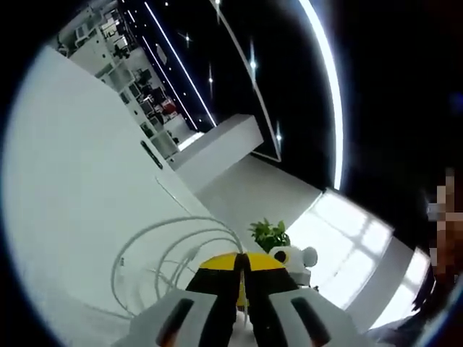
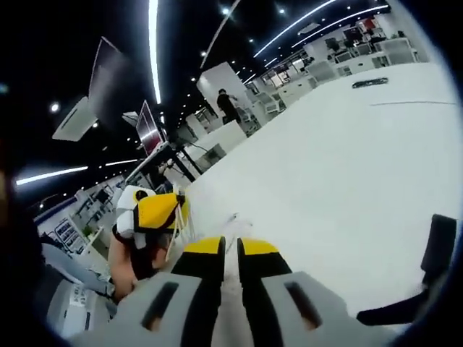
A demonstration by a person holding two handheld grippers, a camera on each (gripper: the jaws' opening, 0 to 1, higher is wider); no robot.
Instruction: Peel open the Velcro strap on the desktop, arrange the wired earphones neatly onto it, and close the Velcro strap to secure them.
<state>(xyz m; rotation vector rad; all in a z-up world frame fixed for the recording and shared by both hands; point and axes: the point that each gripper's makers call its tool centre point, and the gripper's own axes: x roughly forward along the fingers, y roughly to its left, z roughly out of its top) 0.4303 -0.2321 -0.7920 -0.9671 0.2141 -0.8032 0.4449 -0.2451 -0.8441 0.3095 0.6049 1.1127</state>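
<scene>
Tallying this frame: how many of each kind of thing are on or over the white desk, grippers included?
Grippers: 2, left gripper and right gripper
wired earphones: 1
dark strap: 1
green plant: 1
Total: 5

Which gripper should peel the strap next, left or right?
Probably right: the left gripper is shut on the earphone cable, while the right gripper has only a thin wire between its jaws. The strap lies far off.
</scene>
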